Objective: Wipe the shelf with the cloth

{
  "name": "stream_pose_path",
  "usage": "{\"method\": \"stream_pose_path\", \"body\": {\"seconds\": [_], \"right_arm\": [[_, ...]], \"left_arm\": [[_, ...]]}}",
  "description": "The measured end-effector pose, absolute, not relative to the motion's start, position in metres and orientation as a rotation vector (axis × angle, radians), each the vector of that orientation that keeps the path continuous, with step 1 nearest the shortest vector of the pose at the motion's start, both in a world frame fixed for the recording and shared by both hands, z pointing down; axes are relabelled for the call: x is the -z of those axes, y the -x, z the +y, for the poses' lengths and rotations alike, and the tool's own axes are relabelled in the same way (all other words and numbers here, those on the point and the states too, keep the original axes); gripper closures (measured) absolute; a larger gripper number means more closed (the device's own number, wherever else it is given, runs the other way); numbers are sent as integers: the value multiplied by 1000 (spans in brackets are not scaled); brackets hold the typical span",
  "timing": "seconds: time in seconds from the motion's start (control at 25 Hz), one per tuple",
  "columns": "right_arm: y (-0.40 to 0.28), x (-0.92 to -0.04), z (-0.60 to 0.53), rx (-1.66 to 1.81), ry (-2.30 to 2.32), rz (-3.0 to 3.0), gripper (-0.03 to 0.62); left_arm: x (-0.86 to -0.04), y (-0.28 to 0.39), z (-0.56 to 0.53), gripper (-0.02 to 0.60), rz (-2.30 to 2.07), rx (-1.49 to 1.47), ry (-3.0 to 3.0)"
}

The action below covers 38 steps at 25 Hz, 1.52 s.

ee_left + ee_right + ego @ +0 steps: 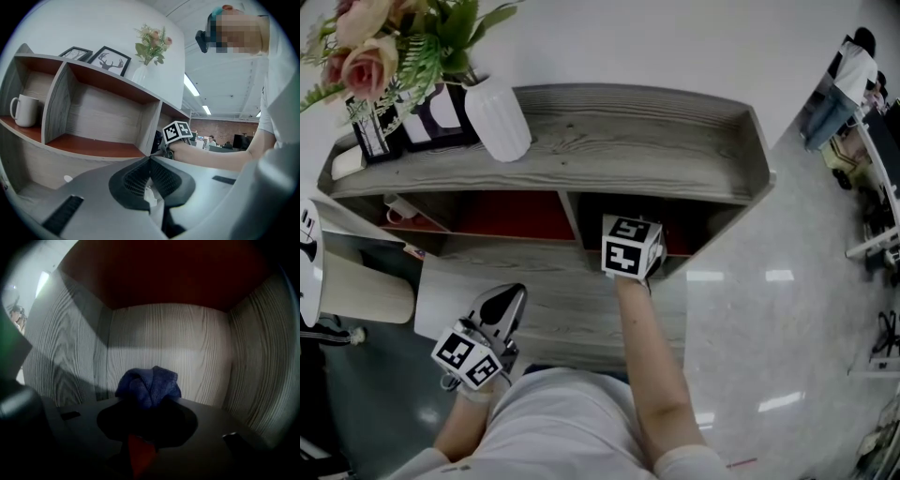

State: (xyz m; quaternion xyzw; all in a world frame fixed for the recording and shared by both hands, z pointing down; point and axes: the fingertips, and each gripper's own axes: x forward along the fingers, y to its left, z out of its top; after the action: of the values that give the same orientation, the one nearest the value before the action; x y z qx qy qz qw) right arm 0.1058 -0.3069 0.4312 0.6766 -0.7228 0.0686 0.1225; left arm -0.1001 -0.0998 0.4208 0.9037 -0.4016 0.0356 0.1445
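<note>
A: Pinching what, the right gripper?
B: Its jaws are clamped on the blue cloth, bunched at the tips, inside the shelf's right-hand compartment.
A: Left gripper?
B: Jaws together, empty, held low outside the shelf.
A: Handling?
B: Probably soft, light, floppy. Best gripped at the bunched middle, loose folds facing the board.

One shelf, one cloth, one vase, one mug, two frames. Two grippers: left gripper, right gripper. The upper row has seemingly three compartments, the far one half hidden.
</note>
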Motion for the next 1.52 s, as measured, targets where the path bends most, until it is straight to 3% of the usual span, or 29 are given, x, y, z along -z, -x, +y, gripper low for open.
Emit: {"method": "stream_pose_path", "body": {"seconds": [0.56,1.24,1.52], "right_arm": [[-177,-401,-282,-209,-2259,-2060,485],[-226,-337,-259,-990,-2802,-2723,485],[-229,-318,-237,-1028,-2804,-2883,485]], "left_arm": [[-417,71,-104,566,-1038,-93,-2662],[-412,55,-105,566,-918,-90,-2723],[-411,53,-102,566,-879,-82,-2730]]}}
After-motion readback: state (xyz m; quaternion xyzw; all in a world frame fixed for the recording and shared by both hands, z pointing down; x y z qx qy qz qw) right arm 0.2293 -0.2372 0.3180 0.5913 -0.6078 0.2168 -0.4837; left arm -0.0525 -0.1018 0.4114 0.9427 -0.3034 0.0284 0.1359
